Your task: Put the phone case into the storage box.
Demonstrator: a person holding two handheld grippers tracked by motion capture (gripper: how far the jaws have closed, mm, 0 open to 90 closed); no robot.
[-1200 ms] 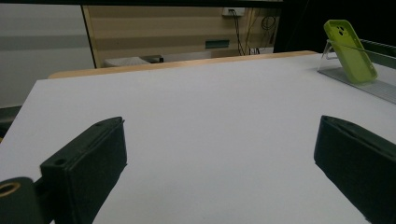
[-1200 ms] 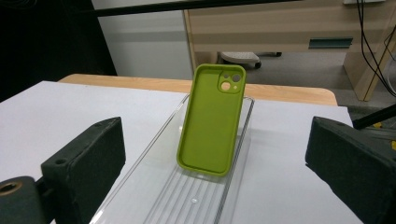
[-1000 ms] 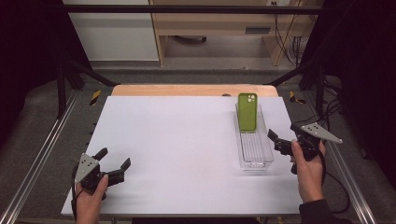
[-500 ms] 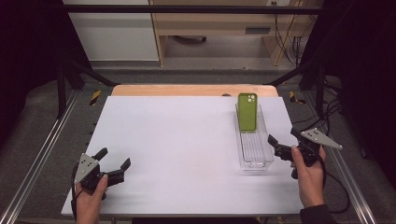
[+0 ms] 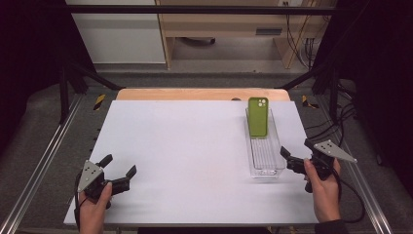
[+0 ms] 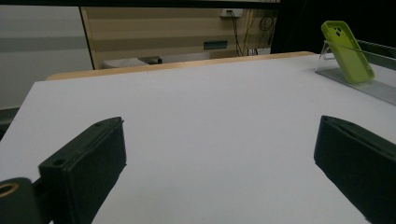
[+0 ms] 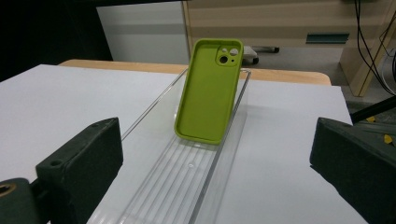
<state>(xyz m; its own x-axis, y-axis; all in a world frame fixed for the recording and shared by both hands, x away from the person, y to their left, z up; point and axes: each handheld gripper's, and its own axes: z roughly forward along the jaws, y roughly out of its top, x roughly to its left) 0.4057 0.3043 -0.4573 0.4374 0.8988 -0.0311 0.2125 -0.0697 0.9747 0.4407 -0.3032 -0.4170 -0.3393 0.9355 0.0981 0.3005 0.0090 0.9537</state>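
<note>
A green phone case [image 5: 257, 116] [image 7: 209, 90] [image 6: 348, 51] leans against the far end of a long clear plastic tray [image 5: 265, 155] [image 7: 187, 177] on the white table's right side. My right gripper [image 5: 296, 155] is open beside the tray's near right end, its jaws empty and facing along the tray toward the case. My left gripper [image 5: 118, 165] is open too, low over the table's near left corner, holding nothing.
The white tabletop [image 5: 185, 146] ends in a wooden strip [image 5: 195, 93] at the far edge. Metal rails [image 5: 44, 156] run along both sides. Cables [image 5: 350, 200] trail on the right of the table.
My right gripper has drawn back toward the near edge and slightly right, away from the tray's side. The left gripper has stayed put.
</note>
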